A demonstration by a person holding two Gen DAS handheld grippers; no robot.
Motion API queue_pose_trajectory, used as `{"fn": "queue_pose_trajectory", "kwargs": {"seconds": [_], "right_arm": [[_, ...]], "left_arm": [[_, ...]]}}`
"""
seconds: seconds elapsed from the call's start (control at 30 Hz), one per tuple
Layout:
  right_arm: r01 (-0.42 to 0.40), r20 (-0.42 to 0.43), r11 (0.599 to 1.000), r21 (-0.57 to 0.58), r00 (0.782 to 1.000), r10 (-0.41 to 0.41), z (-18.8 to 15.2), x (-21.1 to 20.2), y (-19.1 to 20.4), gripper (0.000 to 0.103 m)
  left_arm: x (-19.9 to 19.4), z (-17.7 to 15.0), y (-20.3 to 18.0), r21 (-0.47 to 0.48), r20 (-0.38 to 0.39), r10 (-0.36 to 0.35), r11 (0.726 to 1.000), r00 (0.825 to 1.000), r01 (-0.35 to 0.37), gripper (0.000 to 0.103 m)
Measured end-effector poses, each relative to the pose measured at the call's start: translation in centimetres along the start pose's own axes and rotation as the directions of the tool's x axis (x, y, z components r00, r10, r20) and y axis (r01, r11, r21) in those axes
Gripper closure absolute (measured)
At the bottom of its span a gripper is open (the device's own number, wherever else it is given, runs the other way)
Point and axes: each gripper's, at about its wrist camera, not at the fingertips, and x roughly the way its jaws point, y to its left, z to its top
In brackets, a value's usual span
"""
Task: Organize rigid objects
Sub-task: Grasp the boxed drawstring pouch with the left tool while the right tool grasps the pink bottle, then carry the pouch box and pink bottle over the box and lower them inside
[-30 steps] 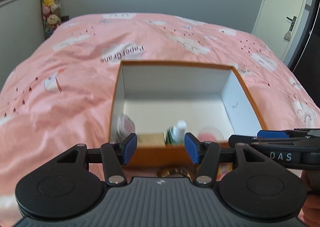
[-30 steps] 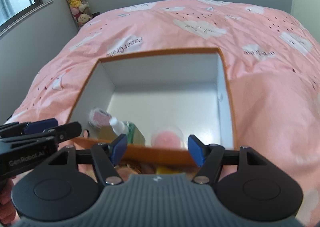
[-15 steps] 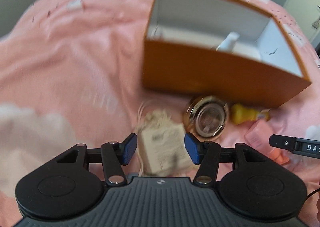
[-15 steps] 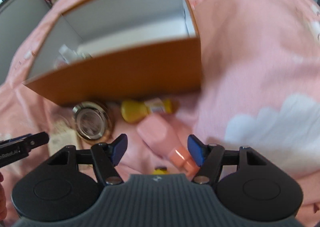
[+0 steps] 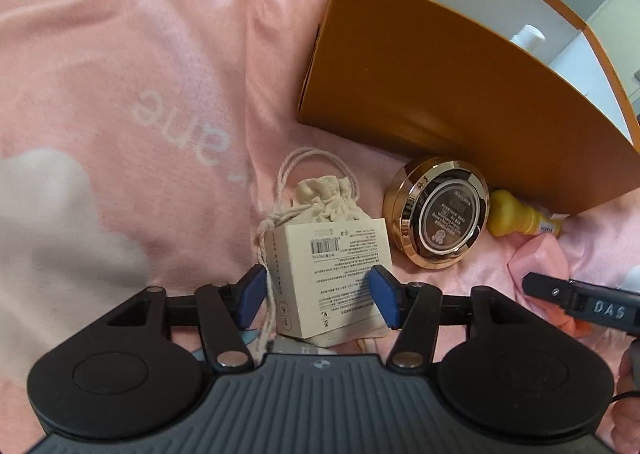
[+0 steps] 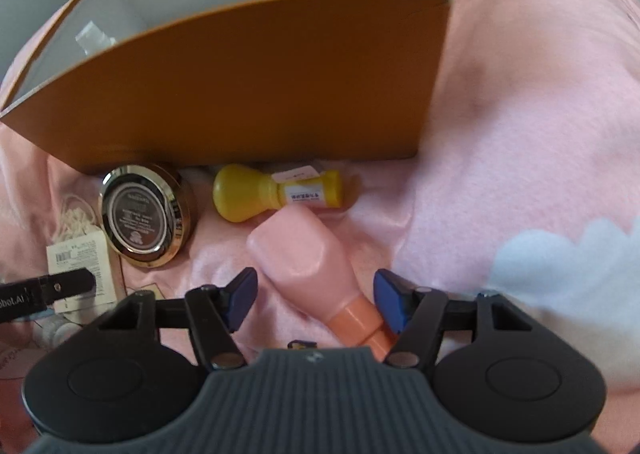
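Observation:
A small cream carton (image 5: 332,278) with a barcode lies on the pink bedspread, resting against a cream drawstring pouch (image 5: 324,198). My left gripper (image 5: 318,296) is open and straddles the carton, its pads close beside the carton's sides. A pink bottle (image 6: 308,258) with an orange cap lies slanted between the fingers of my right gripper (image 6: 316,304). Those jaws are closing, with the right pad near the bottle's neck and the left pad clear of it. A gold compact (image 5: 440,214) and a yellow bottle (image 6: 272,194) lie against the front wall of the orange box (image 6: 248,86).
The orange box (image 5: 440,86) has a white inside, where the top of a white bottle (image 5: 528,36) shows. The pink bedspread (image 6: 520,134) stretches to the right of the box. The two grippers work close together, side by side.
Both grippers have dropped from above the box's opening to the items in front of it. The carton now sits between the left fingers, the pink bottle between the right ones, which have narrowed slightly.

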Motion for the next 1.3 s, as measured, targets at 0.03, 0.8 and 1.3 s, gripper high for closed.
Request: {"fn": "queue_pose_trajectory", "kwargs": {"seconds": [0.03, 0.8, 1.3], "right_arm": [[0.003, 0.0, 1.0, -0.009, 1.0, -0.003, 0.1, 0.2, 0.3, 0.042], [-0.06, -0.024, 0.997, -0.045, 0.998, 0.059, 0.1, 0.9, 2.4, 0.056], [-0.111, 0.016, 0.994, -0.011, 0.994, 0.111, 0.6, -2.4, 0.8, 0.058]], "left_arm": [[0.2, 0.1, 0.1, -0.015, -0.002, -0.013, 1.0, 1.0, 0.013, 0.036], [-1.1, -0.7, -3.6, 0.065, 0.04, -0.051, 0.997, 0.998, 0.049, 0.067], [-4.1, -0.2, -3.6, 0.076, 0.087, -0.074, 0.995, 0.993, 0.068, 0.072]]}}
